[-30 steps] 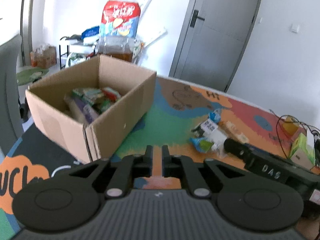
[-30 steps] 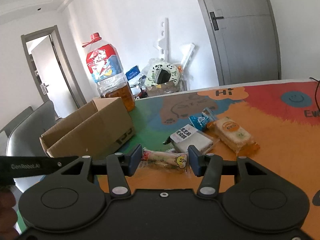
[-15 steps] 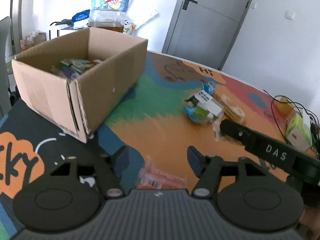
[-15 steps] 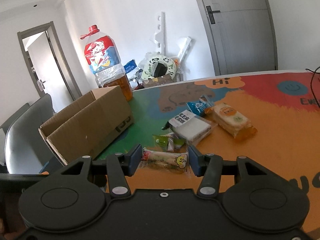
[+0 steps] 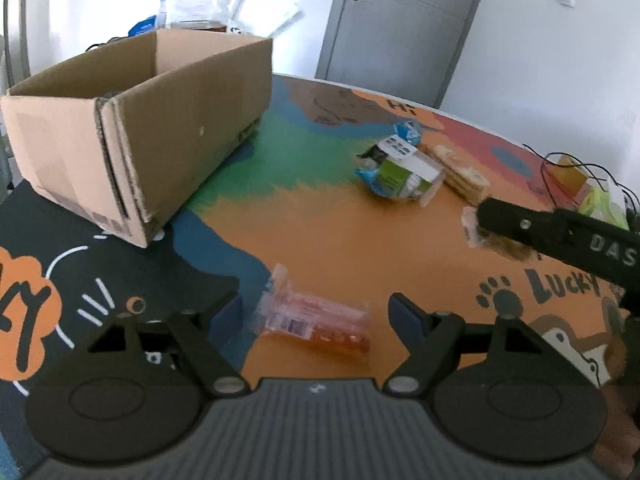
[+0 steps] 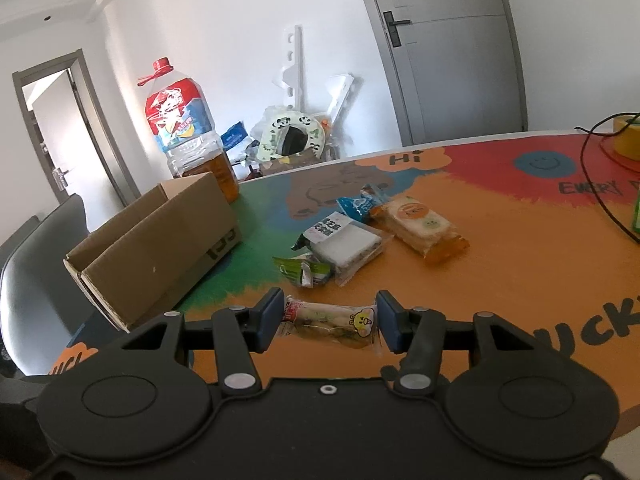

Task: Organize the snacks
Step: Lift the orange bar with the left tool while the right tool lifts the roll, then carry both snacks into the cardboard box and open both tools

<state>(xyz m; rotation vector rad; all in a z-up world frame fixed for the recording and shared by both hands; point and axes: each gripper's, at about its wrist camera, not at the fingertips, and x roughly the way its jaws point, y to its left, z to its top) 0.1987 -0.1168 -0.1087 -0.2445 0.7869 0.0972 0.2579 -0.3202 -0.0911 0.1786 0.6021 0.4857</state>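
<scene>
My left gripper (image 5: pixel 318 314) hangs open low over the colourful table mat (image 5: pixel 340 232). An orange-pink snack packet (image 5: pixel 308 322) lies flat on the mat between its blue pads, touching neither. My right gripper (image 6: pixel 330 320) is shut on a clear-wrapped snack with a bear face (image 6: pixel 340 326), held just above the mat; that same finger and wrapper (image 5: pixel 472 224) show at the right of the left wrist view. The open cardboard box (image 5: pixel 140 128) stands at the left (image 6: pixel 160 240). Loose snacks lie mid-table: a green packet (image 6: pixel 304 270), a white sandwich pack (image 6: pixel 344 240), a blue packet (image 6: pixel 356 204) and an orange cake pack (image 6: pixel 420 226).
A big oil bottle with a red cap (image 6: pixel 188 136) stands behind the box. Black cables and small yellow and green boxes (image 5: pixel 572 176) sit at the table's right edge. A grey chair (image 6: pixel 36 280) is beyond the left edge.
My left gripper went from shut to open and dropped toward the mat in front of the box, bringing the orange-pink packet between its pads. The right gripper shifted slightly, its snack still gripped.
</scene>
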